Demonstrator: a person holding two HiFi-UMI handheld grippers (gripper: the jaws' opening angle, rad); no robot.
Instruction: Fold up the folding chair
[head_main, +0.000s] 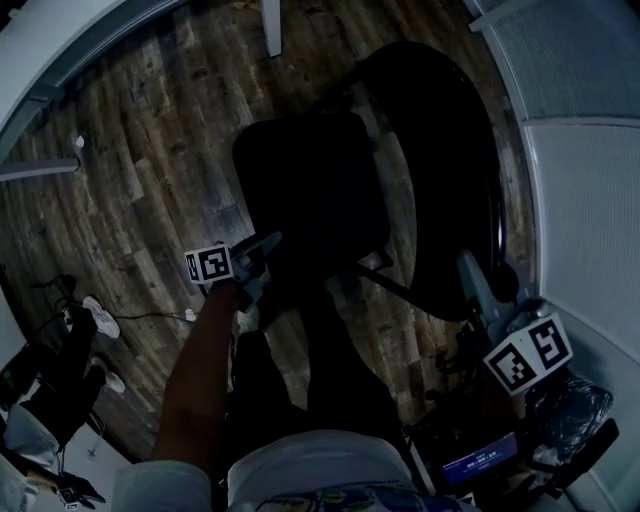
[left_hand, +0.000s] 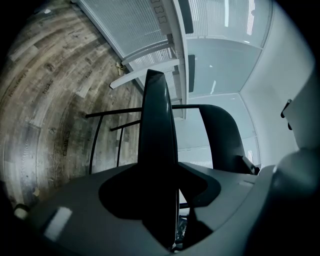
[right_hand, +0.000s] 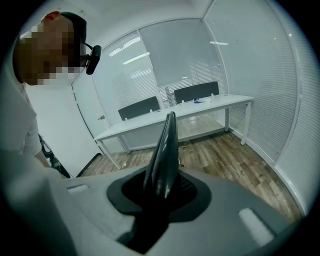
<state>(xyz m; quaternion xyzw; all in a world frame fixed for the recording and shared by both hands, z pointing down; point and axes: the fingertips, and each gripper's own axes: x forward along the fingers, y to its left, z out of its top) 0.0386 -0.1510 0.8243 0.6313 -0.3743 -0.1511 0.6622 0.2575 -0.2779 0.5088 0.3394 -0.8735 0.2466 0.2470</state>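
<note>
On the wood floor (head_main: 140, 160) stands the black folding chair (head_main: 440, 170), not yet folded. Its seat (head_main: 310, 185) lies open, and the backrest (head_main: 450, 220) curves along the seat's right side. At the chair's near left seat corner the left tongs (head_main: 270, 245) reach in over the edge. Their jaws are nearly together, with only a thin slit of light between them low down. Whether the seat's edge is pinched there cannot be made out. Just beside the chair's backrest, at its near right edge, the right tongs (head_main: 467, 262) are pressed together with nothing between them.
</note>
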